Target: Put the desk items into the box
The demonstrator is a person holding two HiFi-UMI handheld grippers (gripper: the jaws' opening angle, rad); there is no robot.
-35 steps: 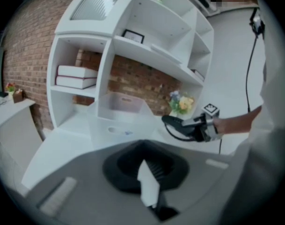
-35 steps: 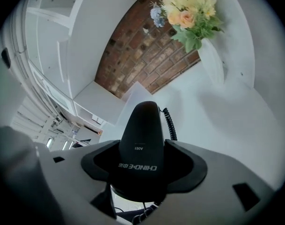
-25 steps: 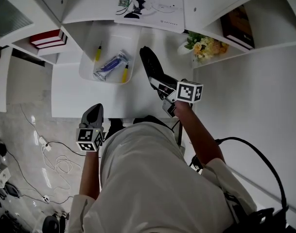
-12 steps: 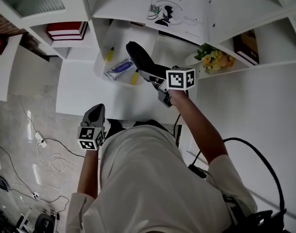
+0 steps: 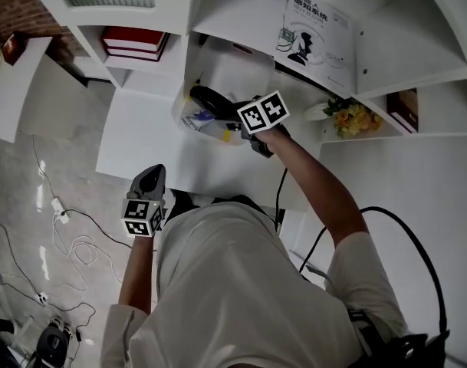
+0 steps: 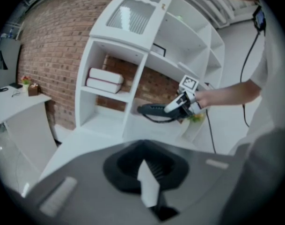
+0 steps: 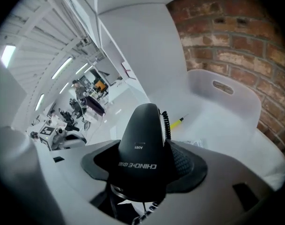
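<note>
Right hand-held gripper (image 7: 144, 165): clamped on a black phone handset (image 7: 143, 135), held near one end. The rest of the body sticks straight out past the jaws. A coiled cord (image 7: 167, 121) runs along its side and hangs below the grip.

Key relation: the box (image 7: 236, 102) is directly ahead of and below the handset. In the head view the handset (image 5: 206, 100) overhangs the box (image 5: 181, 115), its free end over the interior, not the rim. The handset's long axis follows the line the gripper points along, angled down into the box. How that sits against the box's long side I can't tell; too much of the box is covered.

The right hand is the only one in play. The left hand-held gripper (image 5: 149, 175) is closed on nothing, at the near edge of the tabletop (image 5: 137, 140), well apart from the box.

Handset look: matte black, rounded back, small white print, no visible damage.

Box: white, translucent, with a handle cutout in the end wall. A yellow pen (image 7: 182, 120) and a packet (image 7: 194, 143) already lie on its floor.

My read: lower a bit further, then release. Watch the cord so it doesn't snag on the rim or drape outside.
</note>
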